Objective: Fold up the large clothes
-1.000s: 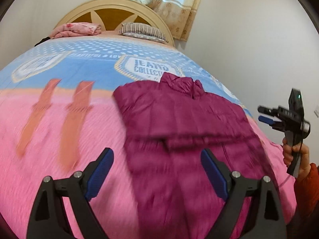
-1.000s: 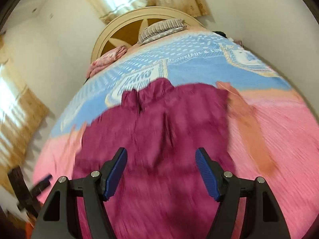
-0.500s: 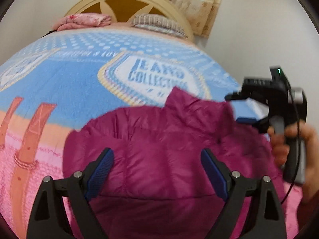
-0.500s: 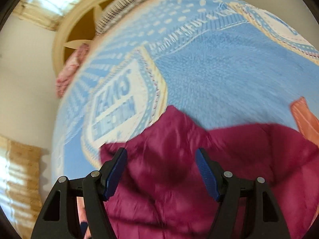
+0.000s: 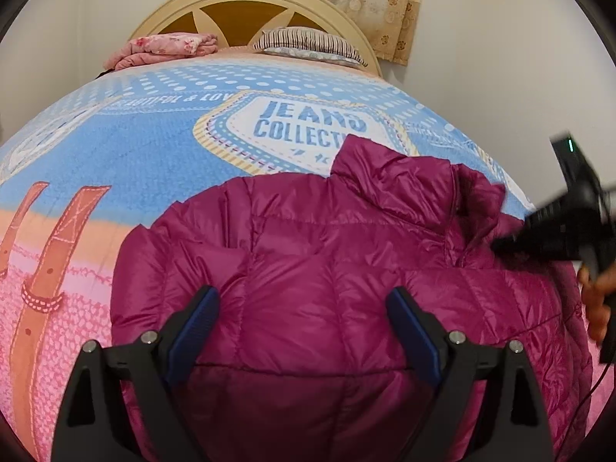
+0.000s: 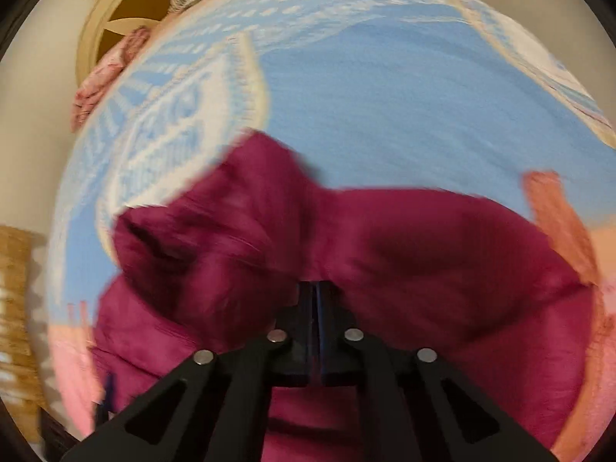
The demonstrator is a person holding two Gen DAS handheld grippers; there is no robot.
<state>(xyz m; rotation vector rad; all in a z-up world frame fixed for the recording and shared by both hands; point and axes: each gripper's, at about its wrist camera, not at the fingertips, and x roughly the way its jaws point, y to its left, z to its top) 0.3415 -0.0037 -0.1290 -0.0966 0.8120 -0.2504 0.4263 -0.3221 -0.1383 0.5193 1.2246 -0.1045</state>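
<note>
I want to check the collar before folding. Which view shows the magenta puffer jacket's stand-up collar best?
The left wrist view: the magenta quilted puffer jacket's stand-up collar is sharp there, lying over the blue bedspread. The right wrist view shows the same collar, but smeared by motion blur.

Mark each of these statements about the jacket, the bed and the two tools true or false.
1. The jacket is magenta. True.
2. The left tool is shut. False: its jaws stand wide open over the jacket.
3. The right tool is shut. True.
4. The jacket hangs from the headboard. False: it lies on the blanket.
5. A striped pillow lies by the headboard. True.
</note>
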